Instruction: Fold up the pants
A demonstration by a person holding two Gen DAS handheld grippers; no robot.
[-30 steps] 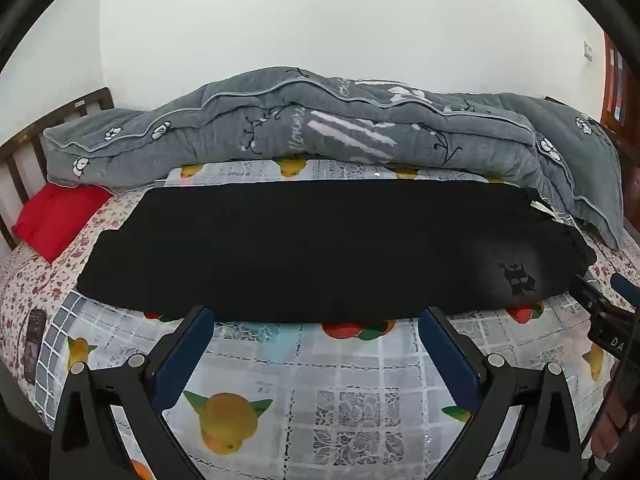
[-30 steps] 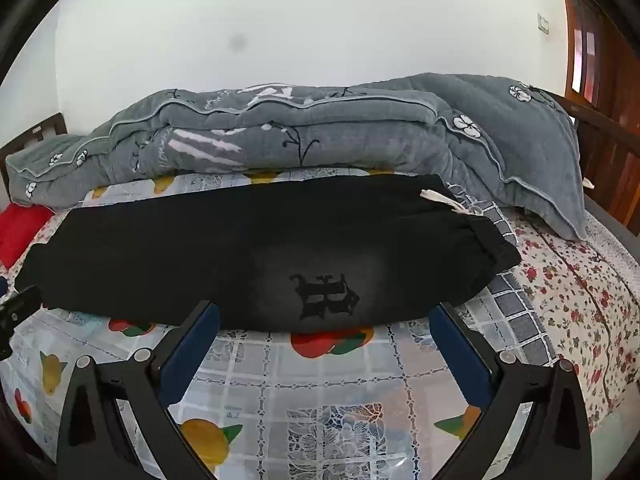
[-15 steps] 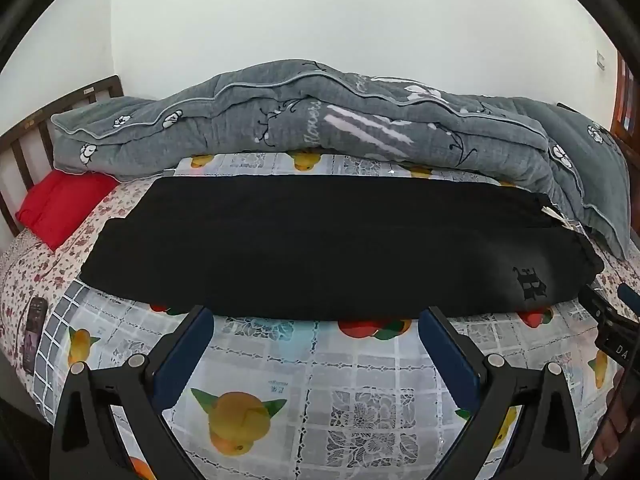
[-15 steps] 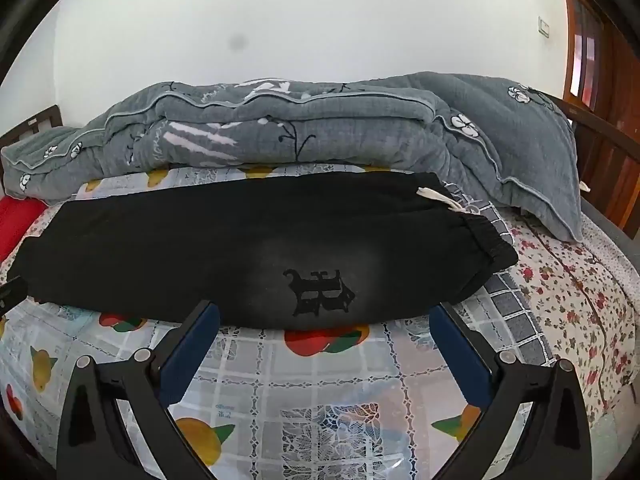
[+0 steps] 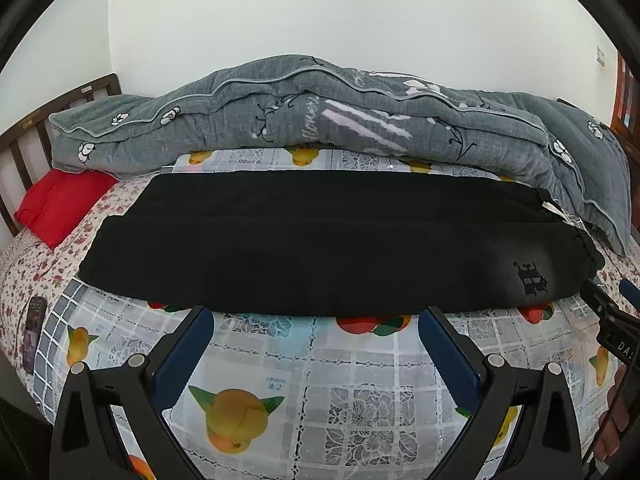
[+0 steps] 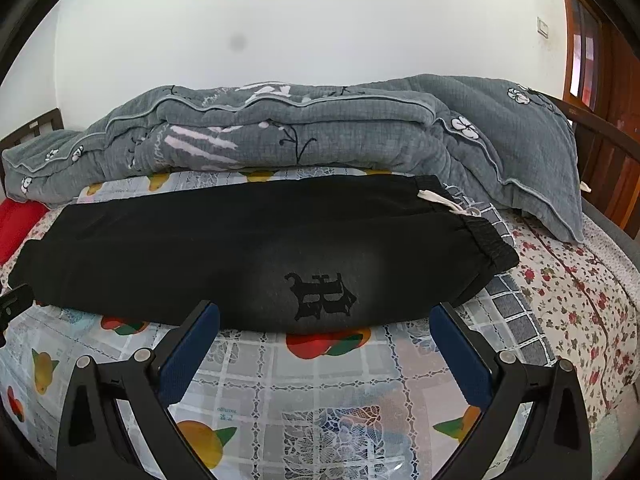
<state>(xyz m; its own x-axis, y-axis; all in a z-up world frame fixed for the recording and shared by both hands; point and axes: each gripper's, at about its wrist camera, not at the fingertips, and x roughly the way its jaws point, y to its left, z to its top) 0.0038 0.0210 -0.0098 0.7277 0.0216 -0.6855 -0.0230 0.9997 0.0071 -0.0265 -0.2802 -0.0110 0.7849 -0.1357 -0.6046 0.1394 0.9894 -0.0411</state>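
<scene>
Black pants (image 5: 320,240) lie flat across the bed, folded lengthwise, one leg stacked on the other. The elastic waistband (image 6: 486,242) with a white drawstring (image 6: 438,200) is at the right end, and a black gothic emblem (image 6: 320,294) sits near it. The leg cuffs end at the left (image 5: 102,256). My left gripper (image 5: 316,320) is open, just short of the pants' near edge at mid-length. My right gripper (image 6: 324,318) is open too, in front of the emblem, with nothing held. The right gripper's tip (image 5: 608,312) shows at the left wrist view's right edge.
A grey quilt (image 5: 320,120) is bunched along the far side against the white wall. A red pillow (image 5: 60,204) lies by the wooden headboard (image 5: 24,140). A dark phone (image 5: 32,330) rests at the bed's left edge. A fruit-print sheet (image 5: 320,380) covers the near part.
Both views have shifted slightly: the pants sit a little lower and further right in the left wrist view. The pants themselves have not moved, and both grippers stay open.
</scene>
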